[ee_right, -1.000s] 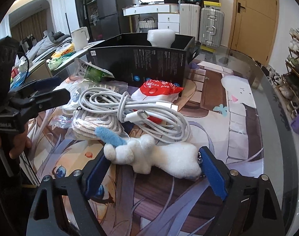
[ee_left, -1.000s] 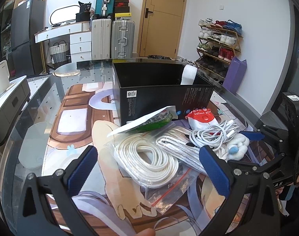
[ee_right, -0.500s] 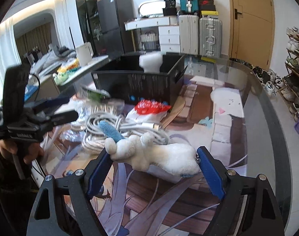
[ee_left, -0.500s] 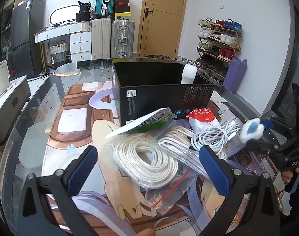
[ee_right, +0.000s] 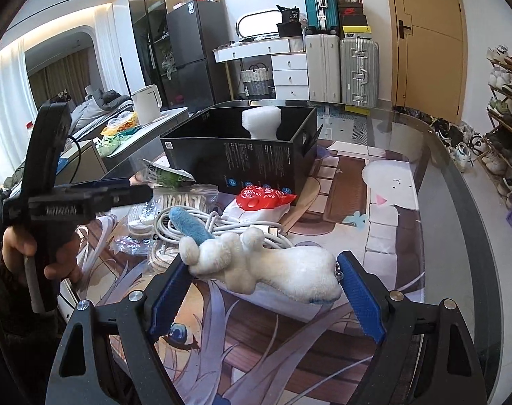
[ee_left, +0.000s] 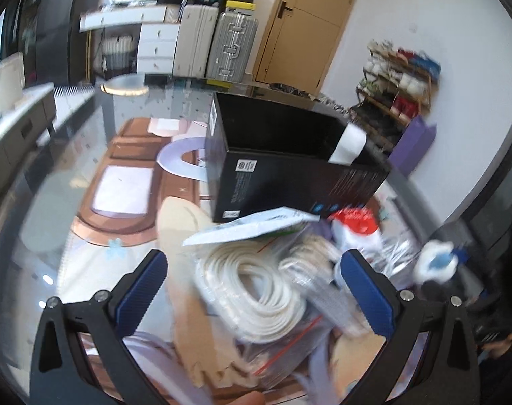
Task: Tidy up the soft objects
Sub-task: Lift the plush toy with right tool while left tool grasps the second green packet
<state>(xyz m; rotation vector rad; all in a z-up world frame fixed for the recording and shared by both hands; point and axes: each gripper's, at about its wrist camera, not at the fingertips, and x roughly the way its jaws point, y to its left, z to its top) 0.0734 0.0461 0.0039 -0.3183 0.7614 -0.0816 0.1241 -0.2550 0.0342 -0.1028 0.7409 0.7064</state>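
Left wrist view: the left gripper (ee_left: 252,290) is held wide open and empty over bagged white cord (ee_left: 256,290), near the black box (ee_left: 289,168).

Right wrist view: a white plush toy (ee_right: 266,266) is clamped lengthwise in the right gripper (ee_right: 259,290), lifted clear of the table (ee_right: 441,175), presumably for boxing.

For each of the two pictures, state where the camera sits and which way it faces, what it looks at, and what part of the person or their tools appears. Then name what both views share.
Left wrist view: sits on the left gripper, facing down and forward over bagged white cord toward the black box; its own open fingers show.
Right wrist view: sits on the right gripper, which holds a white plush toy; the left gripper and a hand show at left.
Shared: black box, cord, plush toy, red pouch, suitcases.
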